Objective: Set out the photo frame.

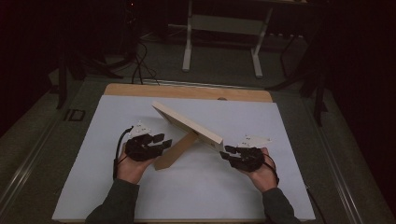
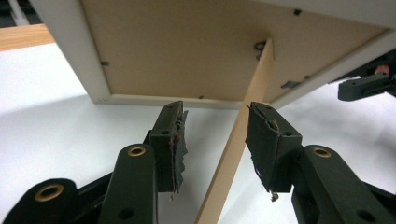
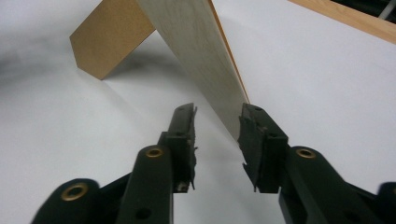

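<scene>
A pale wooden picture frame (image 1: 187, 123) stands tilted near the middle of a white sheet (image 1: 140, 196) that covers most of my table (image 1: 187, 91). It leans back on a brown fold-out stand (image 1: 175, 151), a flat strip hinged to its cardboard backing, whose foot rests on the sheet close to me.

My left tongs (image 1: 163, 141) are at that stand. In the left gripper view the strip (image 2: 236, 140) runs up between my two black jaws; the right-hand pad looks to be just at its edge, while the left-hand pad stands clearly away from it, so the jaws are apart with the stand between them, not clamped.

My right tongs (image 1: 227, 151) are at the frame's near right corner. In the right gripper view the frame's narrow pale edge (image 3: 205, 60) comes down between my jaws; the right-hand pad is at or touching the corner, and a gap shows beside the left-hand pad. These jaws are also apart, not gripping.

Both my hands come in from the bottom of the high view, sleeves grey. Beyond the table lies a dim floor with cables and a white metal stand (image 1: 222, 32).
</scene>
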The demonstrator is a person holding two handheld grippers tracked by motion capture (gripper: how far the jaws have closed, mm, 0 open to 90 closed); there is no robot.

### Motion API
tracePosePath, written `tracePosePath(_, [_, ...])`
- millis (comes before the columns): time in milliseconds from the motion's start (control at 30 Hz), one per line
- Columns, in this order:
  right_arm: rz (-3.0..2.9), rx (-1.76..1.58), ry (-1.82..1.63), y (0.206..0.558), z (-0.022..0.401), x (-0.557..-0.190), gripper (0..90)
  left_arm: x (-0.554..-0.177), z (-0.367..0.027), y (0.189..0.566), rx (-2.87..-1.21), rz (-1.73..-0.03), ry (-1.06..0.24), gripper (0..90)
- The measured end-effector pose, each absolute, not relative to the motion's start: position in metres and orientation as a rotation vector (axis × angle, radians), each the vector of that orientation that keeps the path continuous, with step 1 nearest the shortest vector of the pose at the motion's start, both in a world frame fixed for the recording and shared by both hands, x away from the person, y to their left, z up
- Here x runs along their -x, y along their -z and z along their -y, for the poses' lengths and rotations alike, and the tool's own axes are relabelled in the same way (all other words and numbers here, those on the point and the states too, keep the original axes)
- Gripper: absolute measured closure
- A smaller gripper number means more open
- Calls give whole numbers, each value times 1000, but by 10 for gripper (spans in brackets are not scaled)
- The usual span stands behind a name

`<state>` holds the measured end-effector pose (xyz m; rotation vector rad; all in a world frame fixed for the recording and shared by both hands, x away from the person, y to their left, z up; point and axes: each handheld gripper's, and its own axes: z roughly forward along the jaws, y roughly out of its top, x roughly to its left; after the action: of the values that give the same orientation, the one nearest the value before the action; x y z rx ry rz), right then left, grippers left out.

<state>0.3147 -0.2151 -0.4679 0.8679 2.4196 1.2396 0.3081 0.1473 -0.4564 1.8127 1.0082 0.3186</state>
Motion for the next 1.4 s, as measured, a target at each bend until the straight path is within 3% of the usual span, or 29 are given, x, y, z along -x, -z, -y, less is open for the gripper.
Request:
tracePosePath(133, [-2402,-904,-1249,466,221,-315,730,-312,-147,453,-1820,-1008,-319,607])
tracePosePath(300, [-2353,-954,-1286,461,226,-317,897,-319,-142,449,-1835,-1004,-342,722])
tracePosePath(533, [-2294,-1012,-1305,457,221,-323,899,-334,-135,446,-1849,-1036,-394,898])
tracePosePath(1400, [-2266,-1019,-1337,453,207,-330,899,-359,-117,444,-1811,-1084,-358,900])
